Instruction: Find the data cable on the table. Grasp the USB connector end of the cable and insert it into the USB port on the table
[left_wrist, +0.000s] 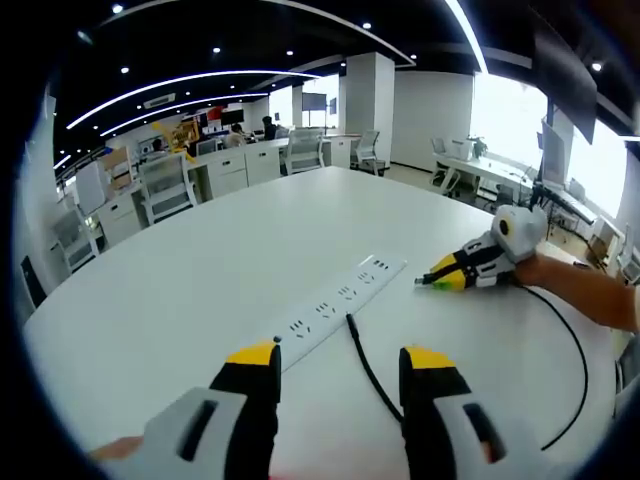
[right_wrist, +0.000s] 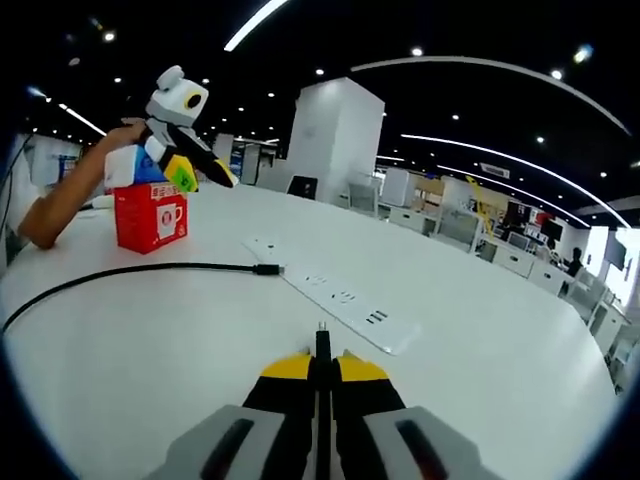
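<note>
Right gripper (right_wrist: 322, 362) low over the white table (right_wrist: 150, 340), jaws pinched together on a thin connector tip, just short of the white power strip (right_wrist: 330, 295). Left gripper (left_wrist: 342, 362) jaws apart, above the black data cable (left_wrist: 372, 375) plug end lying beside the strip. Red box (right_wrist: 150, 215) far left.

Each hand-held gripper (left_wrist: 340, 375) (right_wrist: 321, 362) looks alike — grey body, black jaws, yellow tips.
</note>
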